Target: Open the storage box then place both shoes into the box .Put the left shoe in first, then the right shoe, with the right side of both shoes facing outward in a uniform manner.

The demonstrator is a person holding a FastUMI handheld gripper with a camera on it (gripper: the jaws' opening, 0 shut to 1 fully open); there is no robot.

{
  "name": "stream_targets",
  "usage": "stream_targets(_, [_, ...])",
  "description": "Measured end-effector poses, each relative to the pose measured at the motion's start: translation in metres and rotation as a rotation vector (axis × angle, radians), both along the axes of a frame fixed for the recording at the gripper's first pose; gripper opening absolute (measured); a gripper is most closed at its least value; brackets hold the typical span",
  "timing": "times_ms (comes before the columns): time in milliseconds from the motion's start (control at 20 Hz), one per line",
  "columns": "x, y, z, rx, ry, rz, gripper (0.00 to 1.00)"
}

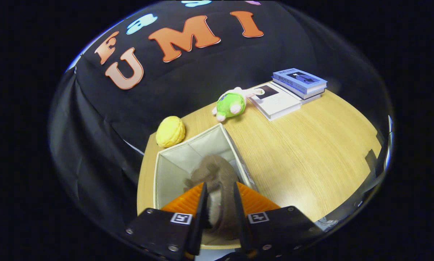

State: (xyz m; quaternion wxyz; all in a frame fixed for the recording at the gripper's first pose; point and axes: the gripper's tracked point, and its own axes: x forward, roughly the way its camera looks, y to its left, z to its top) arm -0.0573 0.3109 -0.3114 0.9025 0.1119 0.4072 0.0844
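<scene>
shoe (217, 177): heel end hidden behind the tongs (218, 203), toe sunk in the storage box (173, 170) | box: near wall covered by tongs | tongs' contact with shoe: both fingers press its sides | books (293, 90): cover print too small to tell

My gripper (220, 190) is tipped down pretty steeply, nose pointing into the open storage box (173, 161). Both fingers (201, 203) are pinched in close on the brown fuzzy shoe (218, 181), one pressing on each side, so it's gripped between them. The shoe sits right in that narrow gap and sticks out ahead of my fingertips, over the box's inside.
</scene>
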Motion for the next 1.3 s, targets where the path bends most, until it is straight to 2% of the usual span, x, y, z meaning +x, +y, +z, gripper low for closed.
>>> stream_targets(50, [0.001,-0.003,0.004,-0.008,-0.011,0.007,0.54])
stream_targets(100, [0.003,-0.008,0.008,-0.028,-0.027,0.009,0.73])
stream_targets(200, [0.008,-0.017,0.022,-0.046,-0.062,0.015,0.89])
stream_targets(300, [0.013,-0.028,0.036,-0.056,-0.090,0.022,0.99])
stream_targets(500, [0.034,-0.068,0.081,-0.126,-0.179,0.011,0.99])
stream_targets(700, [0.055,-0.116,0.142,-0.181,-0.304,-0.040,0.99])
stream_targets(950, [0.062,-0.170,0.210,-0.230,-0.432,-0.070,0.98])
stream_targets(1300, [0.065,-0.238,0.266,-0.269,-0.532,-0.113,0.98])
